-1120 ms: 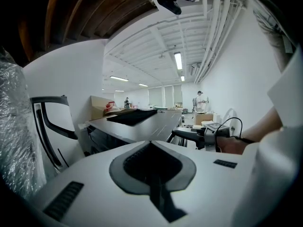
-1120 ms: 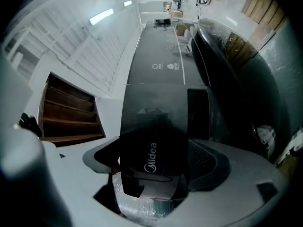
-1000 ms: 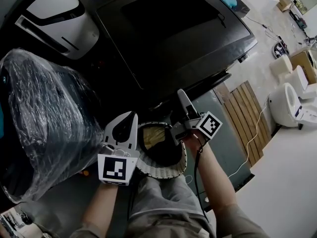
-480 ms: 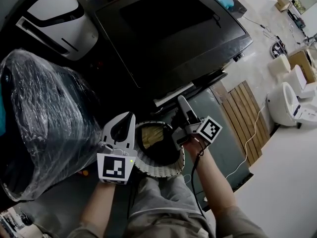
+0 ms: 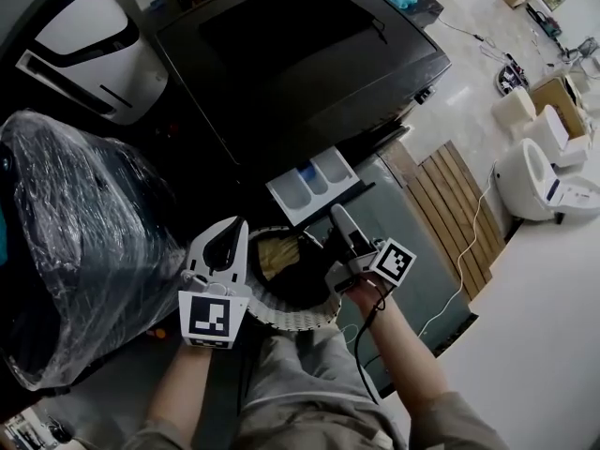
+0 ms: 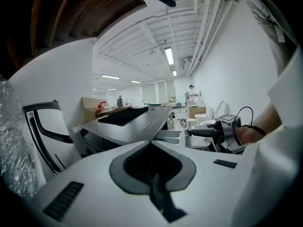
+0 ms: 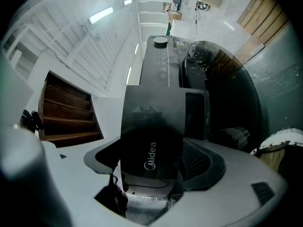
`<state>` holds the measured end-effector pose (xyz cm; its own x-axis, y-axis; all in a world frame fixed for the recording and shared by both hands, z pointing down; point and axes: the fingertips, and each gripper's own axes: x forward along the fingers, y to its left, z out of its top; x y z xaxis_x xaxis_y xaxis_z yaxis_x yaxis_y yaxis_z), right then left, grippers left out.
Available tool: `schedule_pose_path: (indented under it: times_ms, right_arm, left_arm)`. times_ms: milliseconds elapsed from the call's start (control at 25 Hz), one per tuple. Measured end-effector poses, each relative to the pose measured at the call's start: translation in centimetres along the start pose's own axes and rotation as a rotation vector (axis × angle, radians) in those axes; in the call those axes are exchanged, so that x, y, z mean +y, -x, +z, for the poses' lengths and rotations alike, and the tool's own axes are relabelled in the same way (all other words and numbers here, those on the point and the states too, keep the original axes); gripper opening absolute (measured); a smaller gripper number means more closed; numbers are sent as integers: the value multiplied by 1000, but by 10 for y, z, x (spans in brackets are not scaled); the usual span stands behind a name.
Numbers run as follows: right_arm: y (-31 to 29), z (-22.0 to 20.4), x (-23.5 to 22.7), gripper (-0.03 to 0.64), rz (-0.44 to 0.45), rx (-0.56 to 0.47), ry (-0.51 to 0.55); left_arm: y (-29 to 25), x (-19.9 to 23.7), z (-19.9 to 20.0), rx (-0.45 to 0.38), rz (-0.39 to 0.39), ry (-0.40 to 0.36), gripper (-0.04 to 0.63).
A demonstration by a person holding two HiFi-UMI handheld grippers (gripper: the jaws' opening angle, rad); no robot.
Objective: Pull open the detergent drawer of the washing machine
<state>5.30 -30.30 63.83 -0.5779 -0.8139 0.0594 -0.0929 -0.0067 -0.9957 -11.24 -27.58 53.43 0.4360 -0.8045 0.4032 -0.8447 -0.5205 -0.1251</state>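
Observation:
The dark washing machine fills the top middle of the head view. Its detergent drawer stands pulled out, with pale compartments showing. My right gripper is shut on the drawer's dark front panel, which carries a Midea logo and sits between the jaws in the right gripper view. The left gripper view also shows the drawer and the right gripper beyond it. My left gripper hangs to the left of the drawer, shut with nothing in it, its tips meeting.
A large object wrapped in plastic film stands at the left, a white appliance behind it. A woven basket lies between my grippers. A wooden pallet and white toilets stand at the right. The machine's round door is shut.
The right gripper has drawn back toward me with the drawer front, and the drawer has slid out so its pale compartments now show. The left gripper has barely moved.

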Motion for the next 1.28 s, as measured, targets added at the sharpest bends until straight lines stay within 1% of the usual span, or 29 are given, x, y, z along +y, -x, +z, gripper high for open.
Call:
schedule_pose_path:
  times_ms: [200,360,480,600,680,840,1000,1120,1160,1240,1280]
  right_arm:
    - [23,0,-2,413,-8,-16,-6]
    - [34,-2,-2,413,-11,-17,-6]
    - [38,-2,-3,413,-21,-17,-6]
    - [37,-2,-2,413,-37,-24,25]
    - [39,-3,2,413,-69,-17,97]
    - [52,-4,22,414,-168,34,323]
    - [63,1,53,413,-195,45,491]
    - [71,12,80,402,-232,52,642]
    - [74,15,91,372,-241,46,691]
    - [79,21,113,267,-251,31,783]
    - [82,22,125,264,-250,27,824]
  left_arm:
    - [-2,-14,4,6,-27,-2,17]
    - [1,-20,8,2,-38,21,17]
    - [4,-23,8,12,-48,9,17]
    - [6,-25,9,14,-55,11,17]
    - [8,-26,12,10,-56,18,17]
    - [14,-27,22,3,-61,5,17]
    - [26,-22,38,-20,-52,4,17]
    - [34,-18,54,-39,-42,-5,17]
    - [37,-17,58,-43,-41,-5,17]
    - [43,-17,68,-50,-41,7,17]
    - [46,-17,73,-54,-43,14,17]
